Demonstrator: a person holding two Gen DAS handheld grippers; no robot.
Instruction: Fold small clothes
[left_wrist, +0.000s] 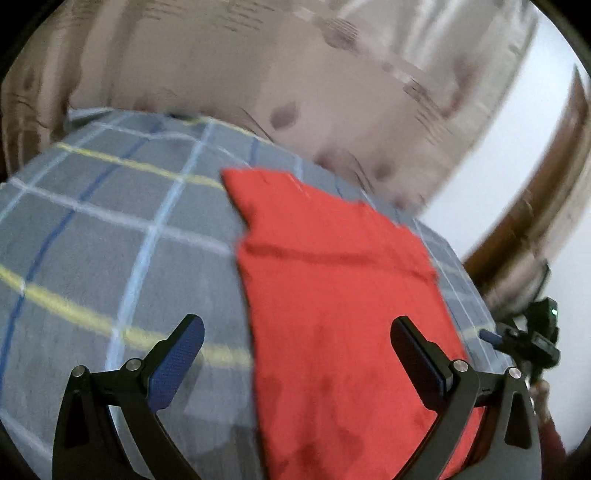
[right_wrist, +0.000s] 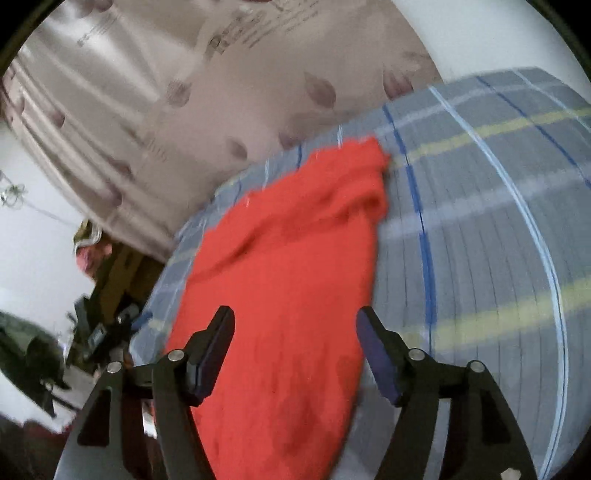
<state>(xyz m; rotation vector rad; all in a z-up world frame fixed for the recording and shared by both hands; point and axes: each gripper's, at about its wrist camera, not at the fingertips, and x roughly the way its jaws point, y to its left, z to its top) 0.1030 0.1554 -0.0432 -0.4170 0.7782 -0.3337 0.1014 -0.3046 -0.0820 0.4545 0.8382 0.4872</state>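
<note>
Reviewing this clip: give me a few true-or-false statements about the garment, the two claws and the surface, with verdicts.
1. The red garment lies on a grey plaid bedsheet. True.
2. The left claw is shut on the garment. False: its jaws stand wide apart, holding nothing.
3. The right claw is open above the garment. True.
4. The garment is blue. False: it is red.
5. A patterned beige curtain hangs behind the bed. True.
</note>
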